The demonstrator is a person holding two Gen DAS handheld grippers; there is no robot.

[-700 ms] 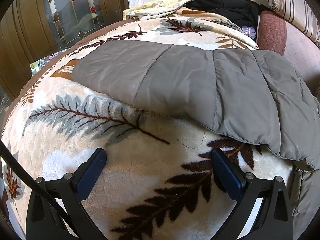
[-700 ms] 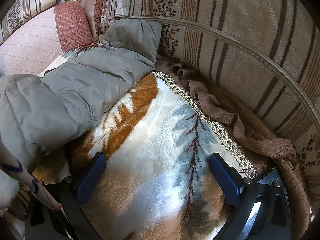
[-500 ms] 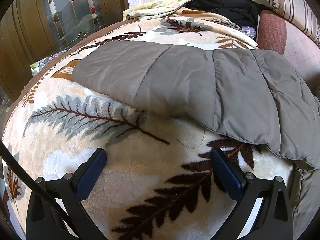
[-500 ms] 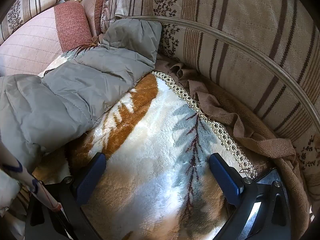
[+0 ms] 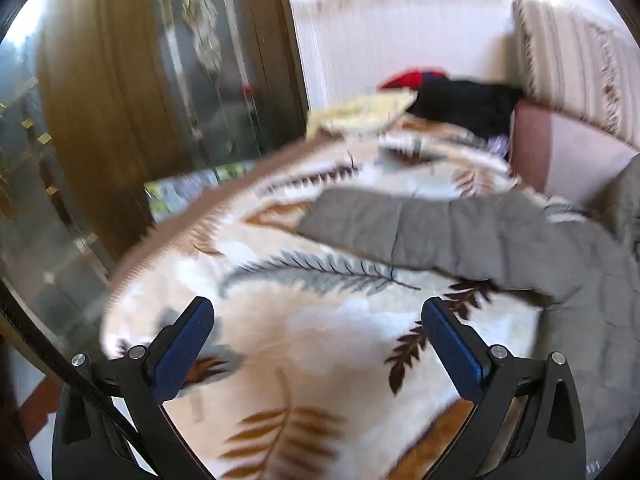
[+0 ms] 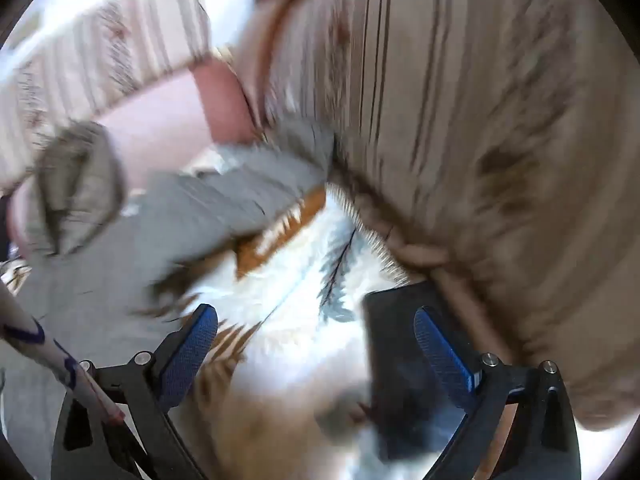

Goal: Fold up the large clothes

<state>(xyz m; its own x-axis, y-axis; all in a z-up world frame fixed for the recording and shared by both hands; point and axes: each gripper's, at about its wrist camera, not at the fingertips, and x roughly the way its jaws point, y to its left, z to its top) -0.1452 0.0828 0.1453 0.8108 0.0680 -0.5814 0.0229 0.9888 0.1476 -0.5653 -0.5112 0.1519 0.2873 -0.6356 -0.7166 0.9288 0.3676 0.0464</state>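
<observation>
Both views are smearing with motion blur; fine detail is not resolving.

Left wrist view: the left gripper [image 5: 318,344] is sitting at the bottom of the frame with its jaws spread wide, blue pads [image 5: 182,350] well apart and nothing between them. Below and beyond the fingers a plush leaf-print blanket [image 5: 304,320] is covering the sofa seat, cream with grey, brown and orange fronds. The grey padded jacket [image 5: 460,240] is lying flat on that blanket across the right middle of the frame, one long quilted panel stretching toward centre and the rest running off the right edge. It is lying clear of the pads. In the upper middle a pile of other clothes [image 5: 448,96], black with a bit of red, is resting at the far end of the seat beside a yellowish folded cloth [image 5: 360,114]. A wooden door with patterned glass [image 5: 192,60] is filling the upper left.

Right wrist view: the right gripper [image 6: 316,342] is likewise gaping fully, holding nothing, with only the blanket [image 6: 288,344] showing between the pads. The jacket [image 6: 192,216] is occupying the left and centre-left, a sleeve end reaching up toward the striped sofa back cushion [image 6: 460,100] that is filling the right half. A pink cushion [image 6: 176,108] is showing at the upper left, touching the jacket's upper edge. A dark flat object [image 6: 396,360] is lying just behind the right-hand finger; what it is cannot be told.
</observation>
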